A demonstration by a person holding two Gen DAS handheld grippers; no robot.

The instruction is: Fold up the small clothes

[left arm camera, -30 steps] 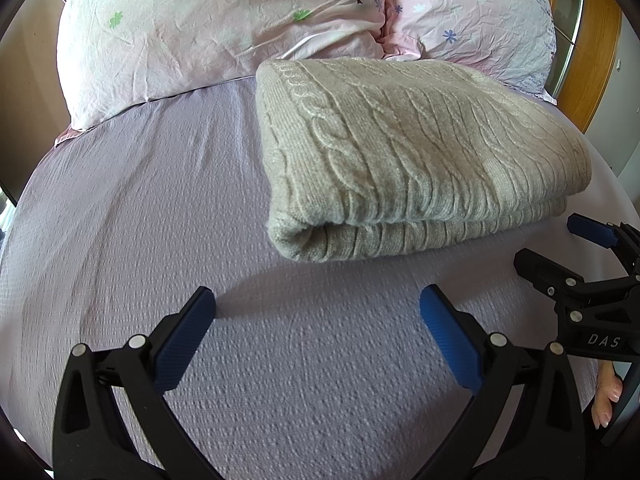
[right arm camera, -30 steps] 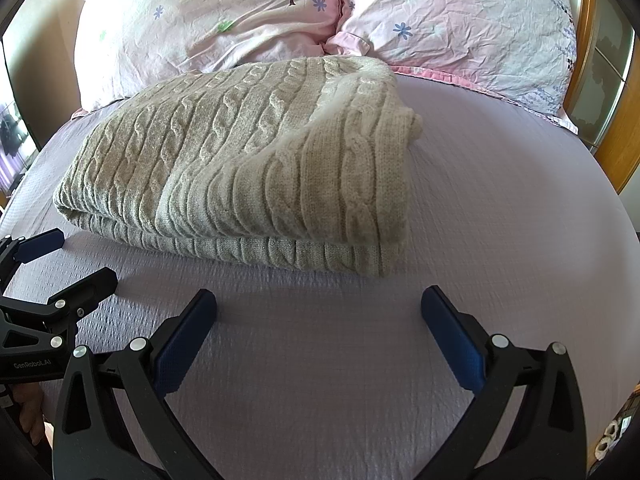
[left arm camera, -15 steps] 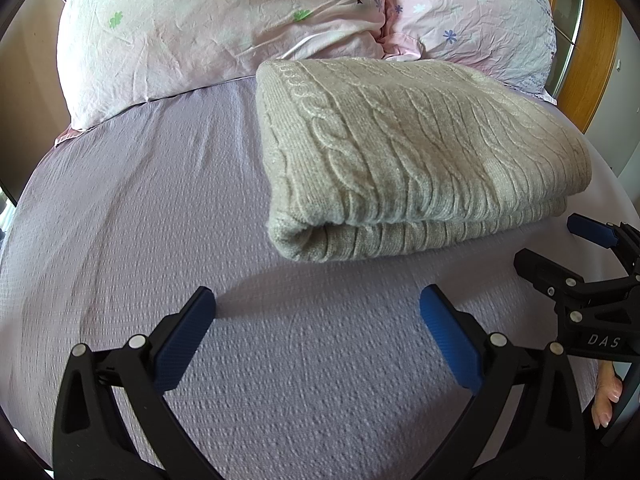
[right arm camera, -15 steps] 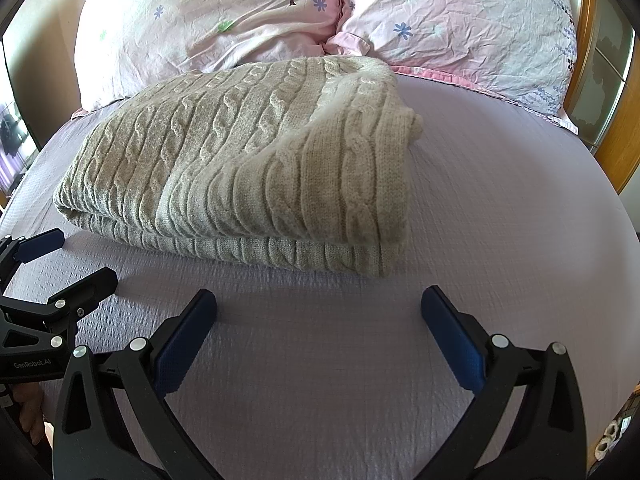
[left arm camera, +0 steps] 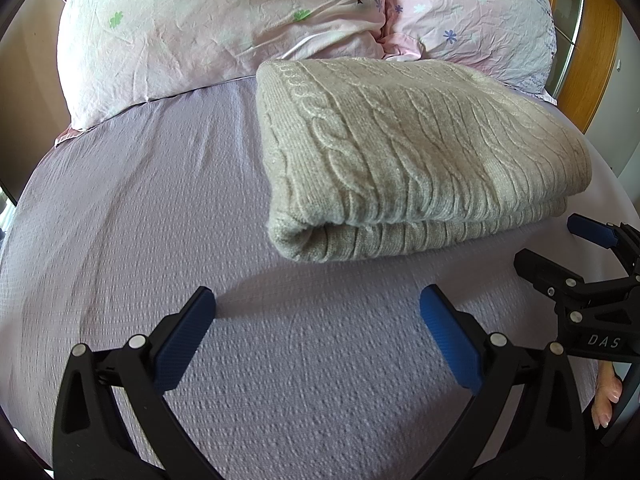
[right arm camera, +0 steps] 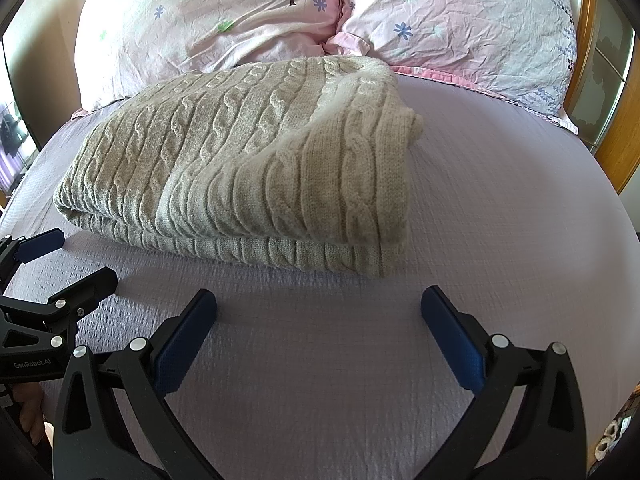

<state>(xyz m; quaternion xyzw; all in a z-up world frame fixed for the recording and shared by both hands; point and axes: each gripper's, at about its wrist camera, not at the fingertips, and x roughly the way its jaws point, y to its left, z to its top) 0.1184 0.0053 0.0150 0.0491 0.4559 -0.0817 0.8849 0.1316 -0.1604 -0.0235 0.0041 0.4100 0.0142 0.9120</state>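
Observation:
A beige cable-knit sweater (left arm camera: 420, 152) lies folded into a thick rectangle on the lilac bed sheet (left arm camera: 160, 208); it also shows in the right wrist view (right arm camera: 256, 168). My left gripper (left arm camera: 318, 320) is open and empty, hovering over the sheet just in front of the sweater's near left corner. My right gripper (right arm camera: 318, 320) is open and empty, in front of the sweater's near right corner. Each gripper shows at the edge of the other's view: the right one (left arm camera: 560, 248) and the left one (right arm camera: 60, 258), both apart from the sweater.
Two pink floral pillows (left arm camera: 224, 28) (right arm camera: 460, 24) lie at the head of the bed behind the sweater. A wooden headboard or frame (left arm camera: 596, 52) stands at the right. The sheet (right arm camera: 500, 208) stretches to both sides of the sweater.

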